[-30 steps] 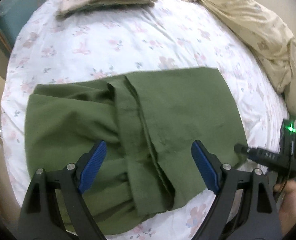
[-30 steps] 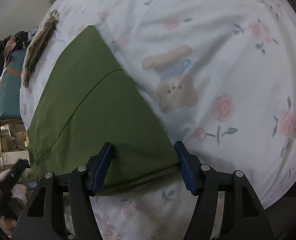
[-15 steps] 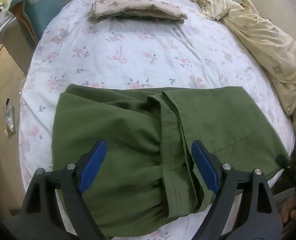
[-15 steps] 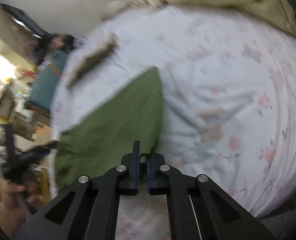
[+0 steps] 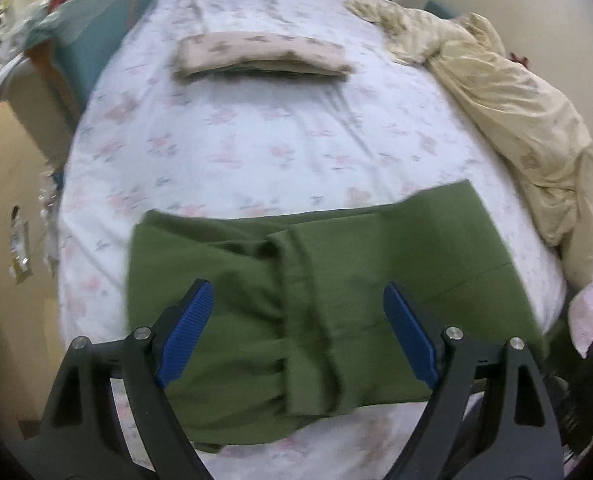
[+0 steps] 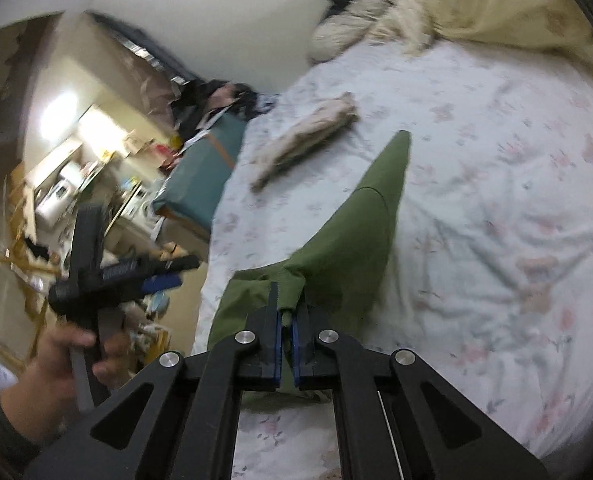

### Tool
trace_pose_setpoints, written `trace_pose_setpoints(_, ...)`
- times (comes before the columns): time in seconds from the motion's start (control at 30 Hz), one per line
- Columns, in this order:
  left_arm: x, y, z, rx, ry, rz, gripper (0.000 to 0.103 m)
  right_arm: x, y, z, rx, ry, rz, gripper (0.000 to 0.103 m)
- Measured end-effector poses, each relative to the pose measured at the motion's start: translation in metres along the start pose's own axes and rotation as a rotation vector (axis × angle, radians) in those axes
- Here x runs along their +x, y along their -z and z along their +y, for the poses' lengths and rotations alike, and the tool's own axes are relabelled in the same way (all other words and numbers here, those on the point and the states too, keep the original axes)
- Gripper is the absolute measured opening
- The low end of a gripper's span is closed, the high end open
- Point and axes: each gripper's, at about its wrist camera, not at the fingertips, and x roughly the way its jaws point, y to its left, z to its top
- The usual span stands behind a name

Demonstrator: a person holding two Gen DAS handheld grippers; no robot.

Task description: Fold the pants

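Note:
Green pants lie folded across the near end of the bed, a seam running down their middle. My left gripper hovers above them, open, with nothing between its blue pads. My right gripper is shut on the right-hand edge of the pants and holds that part lifted off the sheet, so the cloth rises in a tent toward the jaws. In the right wrist view a hand holds the left gripper off to the left, beside the bed.
The bed's floral white sheet stretches away behind the pants. A folded beige cloth lies farther up it. A crumpled cream blanket fills the right side. A teal piece of furniture stands to the bed's left, with room clutter beyond.
My right gripper went from open around the pants' edge to shut on it, then rose and tilted up, lifting the cloth. My left gripper rose, still open, so more of the bed shows.

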Motion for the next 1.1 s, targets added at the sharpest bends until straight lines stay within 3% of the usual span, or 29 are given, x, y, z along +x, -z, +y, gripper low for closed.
trace_pose_setpoints(0.27, 0.019, -0.037, -0.104, 0.168, 0.144, 0.133, 0.084, 0.024, 0.008, 0.046, -0.181, -0.101, 0.054, 0.003)
trace_pose_setpoints(0.37, 0.03, -0.045, -0.136, 0.309, 0.057, 0.142, 0.084, 0.032, 0.016, 0.06, -0.234, -0.124, 0.087, 0.003)
trace_pose_setpoints(0.4, 0.034, -0.047, -0.141, 0.349, 0.023, 0.143, 0.08, 0.034, 0.019, 0.065, -0.256, -0.134, 0.102, 0.003)
trace_pose_setpoints(0.47, 0.042, -0.051, -0.142, 0.418, -0.077, 0.128, 0.059, 0.036, 0.023, 0.073, -0.292, -0.151, 0.121, 0.003)
trace_pose_setpoints(0.5, 0.044, -0.053, -0.137, 0.419, -0.082, 0.133, 0.04, 0.037, 0.023, 0.076, -0.305, -0.151, 0.125, 0.003)
trace_pose_setpoints(0.53, 0.043, -0.054, -0.128, 0.398, -0.046, 0.142, 0.014, 0.038, 0.025, 0.079, -0.32, -0.151, 0.132, 0.003)
trace_pose_setpoints(0.57, 0.04, -0.055, -0.119, 0.374, -0.007, 0.148, 0.009, 0.04, 0.026, 0.08, -0.326, -0.153, 0.139, 0.003)
trace_pose_setpoints(0.8, 0.011, -0.052, -0.031, 0.263, 0.053, 0.093, 0.007, 0.075, 0.036, 0.115, -0.372, -0.198, 0.23, 0.003)
trace_pose_setpoints(0.97, 0.014, -0.038, 0.055, 0.162, 0.025, 0.096, 0.007, 0.119, 0.058, 0.151, -0.402, -0.209, 0.323, 0.008)
trace_pose_setpoints(1.1, 0.03, -0.021, 0.114, 0.101, 0.008, 0.123, 0.006, 0.123, 0.052, 0.155, -0.403, -0.26, 0.386, 0.012)
